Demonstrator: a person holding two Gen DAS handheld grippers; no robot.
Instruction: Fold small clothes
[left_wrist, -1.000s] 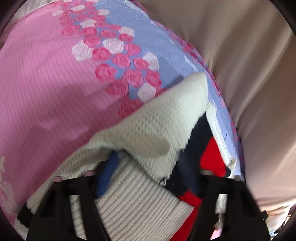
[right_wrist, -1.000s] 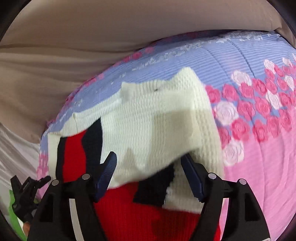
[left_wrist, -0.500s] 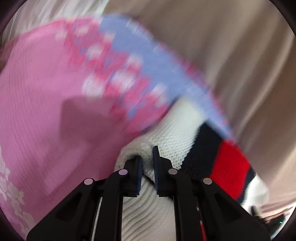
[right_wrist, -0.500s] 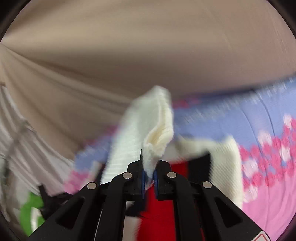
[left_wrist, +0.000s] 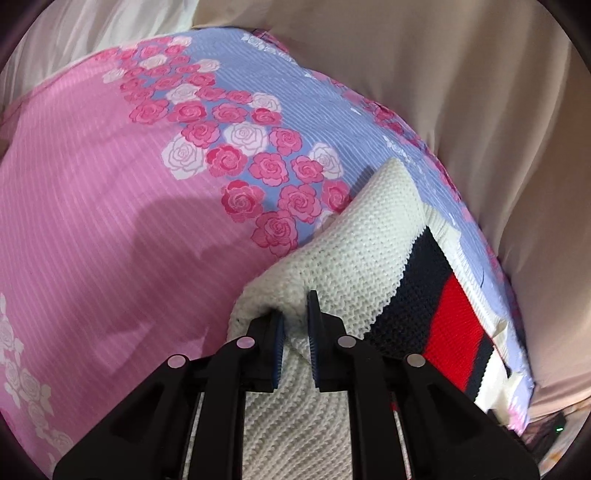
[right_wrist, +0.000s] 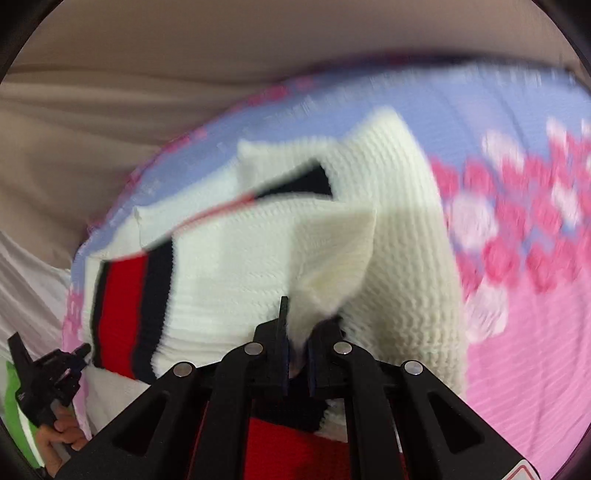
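A small cream knit sweater (left_wrist: 362, 251) with navy and red stripes lies on a pink and lilac rose-print bedspread (left_wrist: 110, 206). My left gripper (left_wrist: 295, 325) is shut on a cream fold of it at its near edge. In the right wrist view the sweater (right_wrist: 258, 251) is partly folded over itself, with the striped band at the left. My right gripper (right_wrist: 297, 354) is shut on a cream corner of the sweater and holds it raised over the garment. That view is motion-blurred.
Beige sheet or curtain fabric (left_wrist: 480, 110) lies beyond the bedspread's far edge. In the right wrist view the other hand-held gripper (right_wrist: 44, 376) and a hand show at the lower left, beside something green. The bedspread (right_wrist: 524, 332) stretches right.
Both grippers were open over the sweater a second ago and have shut on cream folds. The right one lifted its corner high, then carried it back down over the garment.
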